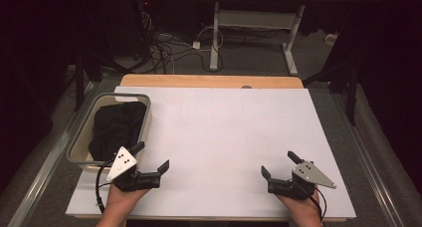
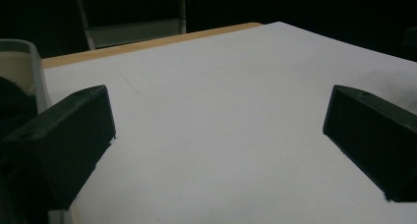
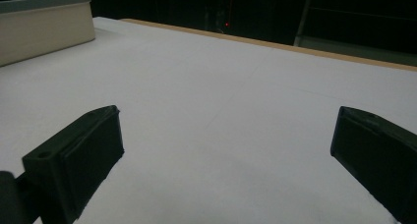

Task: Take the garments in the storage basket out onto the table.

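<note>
- Tongs on the left (image 1: 152,156) rest low on the desk (image 1: 224,137) with jaws spread wide and nothing between them.
- Just ahead and to their left stands a grey bin (image 1: 145,118), almost touching them; inside lies a black cloth (image 1: 117,127), bunched in a loose heap.
- Soft and light by the look of it, the cloth should sag and trail when lifted; pinching a raised fold near the top seems the best hold.
- Right tongs (image 1: 278,163) also gape empty, well apart from the bin, across bare white desk.
</note>
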Available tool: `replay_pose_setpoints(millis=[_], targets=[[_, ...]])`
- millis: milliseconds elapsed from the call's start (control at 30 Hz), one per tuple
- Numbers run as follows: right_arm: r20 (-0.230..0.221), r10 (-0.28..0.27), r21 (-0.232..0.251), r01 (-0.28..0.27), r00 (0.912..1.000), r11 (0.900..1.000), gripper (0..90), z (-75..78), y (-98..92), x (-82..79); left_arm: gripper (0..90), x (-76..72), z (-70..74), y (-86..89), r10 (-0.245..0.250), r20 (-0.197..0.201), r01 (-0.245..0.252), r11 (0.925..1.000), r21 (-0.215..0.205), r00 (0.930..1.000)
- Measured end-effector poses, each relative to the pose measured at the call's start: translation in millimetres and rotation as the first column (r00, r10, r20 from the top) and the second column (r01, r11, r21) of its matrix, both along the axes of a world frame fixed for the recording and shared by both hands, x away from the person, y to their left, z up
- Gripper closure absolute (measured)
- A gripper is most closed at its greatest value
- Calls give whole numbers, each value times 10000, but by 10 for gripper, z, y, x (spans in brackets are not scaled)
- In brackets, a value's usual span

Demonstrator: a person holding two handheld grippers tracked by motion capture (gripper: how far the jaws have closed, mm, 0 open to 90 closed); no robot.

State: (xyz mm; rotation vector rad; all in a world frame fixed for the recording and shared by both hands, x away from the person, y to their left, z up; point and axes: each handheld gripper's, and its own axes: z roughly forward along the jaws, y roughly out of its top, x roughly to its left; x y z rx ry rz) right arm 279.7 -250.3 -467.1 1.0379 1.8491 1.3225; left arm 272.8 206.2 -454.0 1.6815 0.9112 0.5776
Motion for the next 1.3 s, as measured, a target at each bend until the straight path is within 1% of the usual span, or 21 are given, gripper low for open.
replay_pose_setpoints(millis=[67,167,200,333,400,433,467,533,567,633,700,767,800,900,1000,1033,1067,1133,1233,1300], targets=[[-45,48,70,-48,10000,10000,0,-29,-13,2,0,0,0,-17,18,0,-18,10000,78,10000],[-116,89,-8,-89,9999,10000,0,-63,-18,-1,0,1,-9,-11,5,-36,-5,10000,-32,10000],[-109,64,-37,-64,9999,10000,0,-70,-26,0,0,4,-17,2,45,-181,-50,9996,-267,9998],[-69,62,-128,-62,10000,9999,0,-81,-52,7,0,5,-29,0,119,-255,-128,9993,-343,9996],[-79,66,-124,-67,9999,9999,0,-85,-68,10,0,10,-21,-7,53,-302,-67,9989,-468,9995],[-4,50,-150,-50,10000,9999,0,-85,-80,10,0,10,-21,-7,53,-302,-67,9989,-468,9995],[27,11,-128,-11,10000,9999,0,-80,-92,10,0,8,-15,-16,-61,-358,41,9984,-565,9993],[2,-32,-14,32,10000,10000,0,-60,-115,10,0,-5,-14,-33,-109,-303,97,9992,-400,9995],[6,-46,65,46,10000,10000,0,-51,-123,10,0,-12,-11,-39,-50,-380,38,9995,-321,9993],[108,-65,88,64,9999,9999,0,-39,-130,5,0,-5,-11,-47,-156,-424,139,9991,-406,9990],[222,-107,0,107,9997,9999,0,-40,-132,0,0,4,-9,-57,-256,-434,238,9988,-419,9987],[136,-199,-54,199,9997,9998,0,-40,-136,0,0,10,-5,-67,-409,-533,385,9983,-447,9977],[143,-220,-8,220,9997,9998,0,-40,-141,-2,0,9,-2,-71,-502,-595,474,9977,-475,9970],[168,-283,-40,284,9995,9996,0,-35,-147,-14,0,-1,12,-78,-628,-624,602,9972,-437,9961],[114,-323,-41,324,9994,9995,0,-31,-148,-20,0,-13,68,-56,-722,-632,719,9974,-63,9954],[110,-330,-47,331,9994,9994,0,-30,-144,-19,0,-13,68,-56,-722,-632,719,9974,-63,9954],[119,-318,-52,319,9994,9995,0,-27,-139,-20,0,-18,98,-26,-640,-661,648,9979,93,9958],[138,-283,-121,284,9995,9995,0,-20,-130,-24,0,-24,119,17,-605,-626,615,9980,141,9962],[155,-316,-87,317,9994,9995,0,-14,-130,-26,0,-29,134,63,-538,-655,547,9984,119,9964],[141,-343,-75,344,9993,9994,0,-15,-134,-25,0,-34,158,142,-373,-703,377,9993,51,9968]])
